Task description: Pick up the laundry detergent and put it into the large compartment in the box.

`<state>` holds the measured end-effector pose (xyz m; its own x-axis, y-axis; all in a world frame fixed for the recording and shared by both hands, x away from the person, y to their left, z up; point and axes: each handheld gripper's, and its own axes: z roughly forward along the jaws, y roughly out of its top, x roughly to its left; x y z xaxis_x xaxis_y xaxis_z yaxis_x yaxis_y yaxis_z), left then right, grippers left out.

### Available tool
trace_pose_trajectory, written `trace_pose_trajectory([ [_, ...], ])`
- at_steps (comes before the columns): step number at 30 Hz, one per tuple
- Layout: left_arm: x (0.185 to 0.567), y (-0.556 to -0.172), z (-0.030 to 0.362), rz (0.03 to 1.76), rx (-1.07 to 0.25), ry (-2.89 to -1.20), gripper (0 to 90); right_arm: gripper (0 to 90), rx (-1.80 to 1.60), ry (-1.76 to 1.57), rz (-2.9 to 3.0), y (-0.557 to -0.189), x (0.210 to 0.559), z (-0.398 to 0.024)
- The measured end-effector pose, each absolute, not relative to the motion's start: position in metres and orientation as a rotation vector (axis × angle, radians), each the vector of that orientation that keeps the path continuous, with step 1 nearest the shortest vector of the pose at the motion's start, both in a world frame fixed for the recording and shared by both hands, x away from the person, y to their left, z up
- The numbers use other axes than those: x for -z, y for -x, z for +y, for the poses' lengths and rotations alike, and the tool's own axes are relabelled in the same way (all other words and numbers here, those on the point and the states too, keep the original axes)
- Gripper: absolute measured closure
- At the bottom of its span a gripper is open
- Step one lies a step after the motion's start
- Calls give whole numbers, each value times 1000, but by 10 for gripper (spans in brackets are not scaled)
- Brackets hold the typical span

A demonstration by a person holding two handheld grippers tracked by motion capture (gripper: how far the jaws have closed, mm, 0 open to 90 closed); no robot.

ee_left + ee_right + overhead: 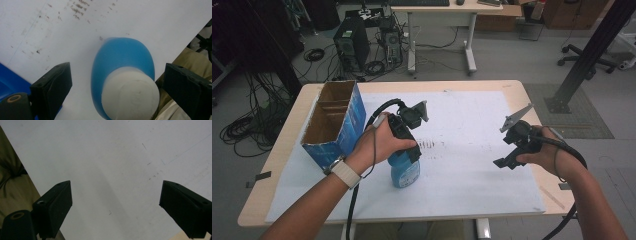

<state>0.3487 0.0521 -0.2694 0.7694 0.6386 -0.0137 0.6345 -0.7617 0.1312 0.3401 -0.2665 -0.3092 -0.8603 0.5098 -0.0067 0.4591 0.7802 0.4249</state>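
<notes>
From the high view, a blue bottle (pixel 404 172) stands upright on the white sheet (pixel 472 165) covering the counter (pixel 287 130), just beside an open blue cardboard box (pixel 334 122). The left tool (pixel 412 150) sits over the bottle's top and hides its cap; the left hand (pixel 379 142) grips it from above. The right tool (pixel 507 161) hovers well apart, tilted down, in the right hand (pixel 544 152).

In the left gripper view, the bottle (pixel 122 57) shows a white cap (pixel 131 96), blurred, between wide-spread jaws that do not touch it.

In the right gripper view, the jaws stand wide over the bare sheet (pixel 112 157).
</notes>
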Motion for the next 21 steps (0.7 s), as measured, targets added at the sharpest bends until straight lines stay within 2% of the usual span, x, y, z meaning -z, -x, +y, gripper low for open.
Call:
trace_pose_trajectory([
  [21, 283, -349, 51, 1022, -34, -2844, 98, 111, -634, -784, 2849, -339, 312, -268],
])
